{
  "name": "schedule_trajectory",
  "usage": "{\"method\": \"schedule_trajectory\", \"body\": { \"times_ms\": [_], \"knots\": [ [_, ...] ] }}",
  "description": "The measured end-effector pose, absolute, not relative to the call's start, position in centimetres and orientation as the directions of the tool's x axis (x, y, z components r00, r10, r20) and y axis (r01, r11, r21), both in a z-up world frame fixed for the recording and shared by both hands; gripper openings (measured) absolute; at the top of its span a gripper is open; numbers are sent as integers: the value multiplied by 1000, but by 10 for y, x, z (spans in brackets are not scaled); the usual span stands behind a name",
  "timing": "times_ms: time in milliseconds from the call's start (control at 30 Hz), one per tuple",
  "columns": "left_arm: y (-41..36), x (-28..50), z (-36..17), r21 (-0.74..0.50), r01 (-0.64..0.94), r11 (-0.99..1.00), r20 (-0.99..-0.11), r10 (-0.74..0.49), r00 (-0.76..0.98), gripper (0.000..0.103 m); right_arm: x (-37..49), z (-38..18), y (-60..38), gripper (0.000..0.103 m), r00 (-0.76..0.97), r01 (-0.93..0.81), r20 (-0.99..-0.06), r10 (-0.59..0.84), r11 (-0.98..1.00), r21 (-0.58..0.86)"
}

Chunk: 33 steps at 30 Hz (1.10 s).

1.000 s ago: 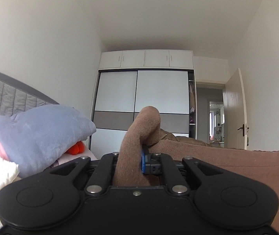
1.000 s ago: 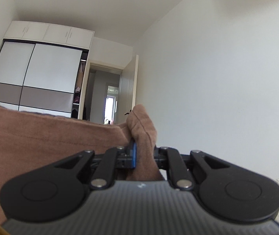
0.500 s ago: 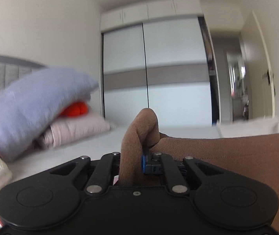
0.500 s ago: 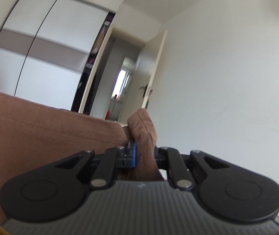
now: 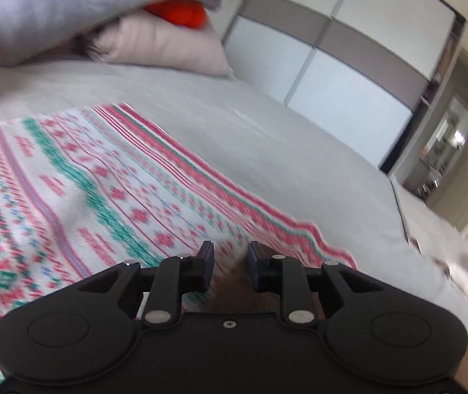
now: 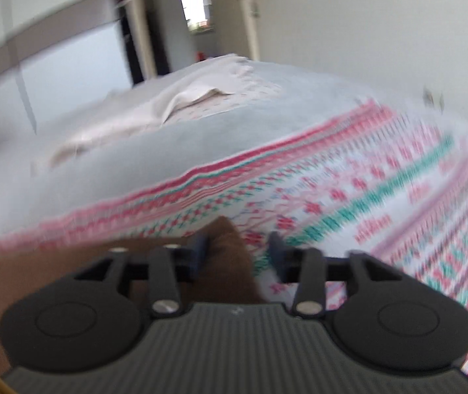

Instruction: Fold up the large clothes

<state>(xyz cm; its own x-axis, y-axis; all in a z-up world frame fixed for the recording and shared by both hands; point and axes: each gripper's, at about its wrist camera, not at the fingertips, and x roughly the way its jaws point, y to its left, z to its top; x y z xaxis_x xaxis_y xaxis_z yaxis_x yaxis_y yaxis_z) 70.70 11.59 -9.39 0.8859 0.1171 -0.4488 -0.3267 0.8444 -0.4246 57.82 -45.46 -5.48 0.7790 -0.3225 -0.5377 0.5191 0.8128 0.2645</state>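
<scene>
The brown garment [image 6: 224, 262] lies low under both grippers, on a red, green and white patterned blanket [image 5: 86, 190] spread on the grey bed [image 5: 266, 124]. My left gripper [image 5: 229, 262] is open, tilted down over the blanket, with a bit of the brown garment [image 5: 230, 289] showing behind the gap between its fingers. My right gripper [image 6: 237, 249] is open too; a peak of brown cloth sits loose between its jaws, against the left one. The blanket also shows in the right wrist view [image 6: 381, 197]. Both views are motion-blurred.
Pillows and a grey-blue quilt [image 5: 102, 10] are piled at the head of the bed. A pale crumpled cloth [image 6: 174, 101] lies at the far end of the bed. A wardrobe with sliding doors [image 5: 348, 65] and an open doorway [image 6: 197, 6] stand beyond.
Both grippers have swung down from level to face the bed and have opened, letting go of the brown garment they held up pinched a moment ago.
</scene>
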Motion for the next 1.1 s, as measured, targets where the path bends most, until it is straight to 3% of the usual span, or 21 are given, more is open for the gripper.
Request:
{"method": "schedule_trajectory", "body": {
  "times_ms": [67, 133, 267, 400, 467, 567, 633, 667, 733, 833, 900, 1000, 1100],
  "knots": [
    [118, 693, -79, -398, -410, 821, -415, 238, 878, 22, 551, -51, -479, 48, 798, 556, -509, -323, 720, 415],
    [103, 682, -60, -322, -345, 882, -371, 217, 903, 22, 537, -37, -481, 48, 808, 553, -480, -342, 723, 415],
    [32, 654, -31, -189, -61, 980, -346, -9, 938, 23, 537, 1, -411, 48, 847, 445, -373, -378, 889, 107],
    [-49, 645, -47, -163, 189, 968, -440, -243, 864, 41, 560, 1, -309, 50, 886, 199, -426, -184, 980, -8],
    [-73, 648, -65, -79, 196, 977, -463, -210, 861, 43, 575, -17, -270, 51, 865, 125, -481, -143, 990, -70],
    [-54, 657, -66, -69, 202, 977, -450, -211, 868, 46, 588, -34, -265, 53, 839, 154, -504, -204, 978, -139],
    [-26, 668, -69, 24, 111, 994, -459, -88, 884, 45, 592, -34, -296, 53, 808, 242, -518, -281, 960, -143],
    [-5, 677, -73, 11, 64, 998, -497, -50, 866, 45, 591, -37, -320, 53, 779, 303, -528, -338, 940, -155],
    [43, 689, -80, -99, -18, 995, -565, -42, 824, 45, 586, -39, -379, 52, 744, 383, -594, -306, 924, 5],
    [84, 695, -81, -38, -171, 984, -577, 119, 808, 45, 571, -43, -441, 56, 662, 554, -616, -426, 832, 20],
    [102, 690, -78, -127, -223, 966, -600, 104, 793, 43, 555, -42, -466, 56, 685, 564, -645, -340, 807, 174],
    [78, 661, -59, -62, -145, 988, -542, 89, 836, 43, 541, -23, -438, 56, 705, 511, -599, -379, 857, 59],
    [37, 607, -38, -96, 29, 995, -485, -72, 871, 49, 524, 1, -378, 56, 773, 381, -547, -321, 924, -3]
  ]
}}
